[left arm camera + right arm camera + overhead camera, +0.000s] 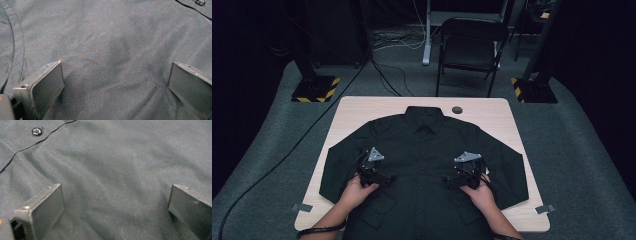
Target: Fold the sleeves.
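High view: a dark shirt (424,150) lies spread flat, front up, on the table (352,112), its collar toward the far edge and both sleeves angled out to the sides. Its hem reaches the near edge between the person's forearms. A small grey disc (457,109) sits in the tabletop just past the collar. Behind the table stands a folding chair (472,47), and cables run across the grey floor.

The left tool (384,176) rests over the shirt's left chest area, held by the left hand (357,190); the right tool (452,181) is over the opposite side of the front, held by the right hand (479,192). Each points inward toward the button line, and the two are well apart.

Left gripper view: the left tool (116,80) has its jaws spread wide, with nothing but flat shirt (107,45) cloth between them; nothing is gripped. A curved seam runs along the left edge, and a button (200,2) shows at the top right corner.

Right gripper view: the right tool (116,200) also stands wide open over the shirt (120,162), holding nothing. The cloth here has soft wrinkles. A button (37,131) and the placket edge lie at the upper left.
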### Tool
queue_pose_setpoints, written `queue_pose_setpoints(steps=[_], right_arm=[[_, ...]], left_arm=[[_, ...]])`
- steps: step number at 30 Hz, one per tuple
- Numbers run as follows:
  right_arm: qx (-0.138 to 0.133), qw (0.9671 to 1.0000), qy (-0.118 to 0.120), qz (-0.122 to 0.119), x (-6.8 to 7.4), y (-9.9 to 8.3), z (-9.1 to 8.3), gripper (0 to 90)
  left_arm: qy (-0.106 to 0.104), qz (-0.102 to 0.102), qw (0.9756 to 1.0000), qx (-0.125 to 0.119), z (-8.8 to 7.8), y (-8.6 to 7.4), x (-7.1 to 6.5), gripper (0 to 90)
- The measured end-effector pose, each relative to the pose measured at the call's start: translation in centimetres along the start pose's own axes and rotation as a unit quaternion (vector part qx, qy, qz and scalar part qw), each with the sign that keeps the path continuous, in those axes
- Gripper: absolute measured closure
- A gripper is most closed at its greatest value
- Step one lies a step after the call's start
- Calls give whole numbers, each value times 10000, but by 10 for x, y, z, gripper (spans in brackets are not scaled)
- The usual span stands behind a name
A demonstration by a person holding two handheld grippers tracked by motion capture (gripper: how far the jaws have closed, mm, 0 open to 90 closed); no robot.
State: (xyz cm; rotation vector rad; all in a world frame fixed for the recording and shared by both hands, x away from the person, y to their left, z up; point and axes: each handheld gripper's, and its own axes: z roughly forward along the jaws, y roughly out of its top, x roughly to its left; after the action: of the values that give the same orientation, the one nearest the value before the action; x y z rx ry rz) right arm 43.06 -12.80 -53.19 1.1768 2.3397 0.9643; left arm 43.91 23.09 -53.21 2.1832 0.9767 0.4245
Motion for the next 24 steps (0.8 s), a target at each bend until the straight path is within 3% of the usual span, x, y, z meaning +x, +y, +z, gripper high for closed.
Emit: queue_pose_setpoints(steps=[13, 24], right_arm=[[-76, 9998, 86, -188, 2, 3, -4, 0], [-272, 9994, 181, -118, 1, 8, -14, 0]], left_arm=[[-1, 3, 10000, -1, 0, 0, 0, 0], [0, 3, 10000, 3, 0, 0, 0, 0]])
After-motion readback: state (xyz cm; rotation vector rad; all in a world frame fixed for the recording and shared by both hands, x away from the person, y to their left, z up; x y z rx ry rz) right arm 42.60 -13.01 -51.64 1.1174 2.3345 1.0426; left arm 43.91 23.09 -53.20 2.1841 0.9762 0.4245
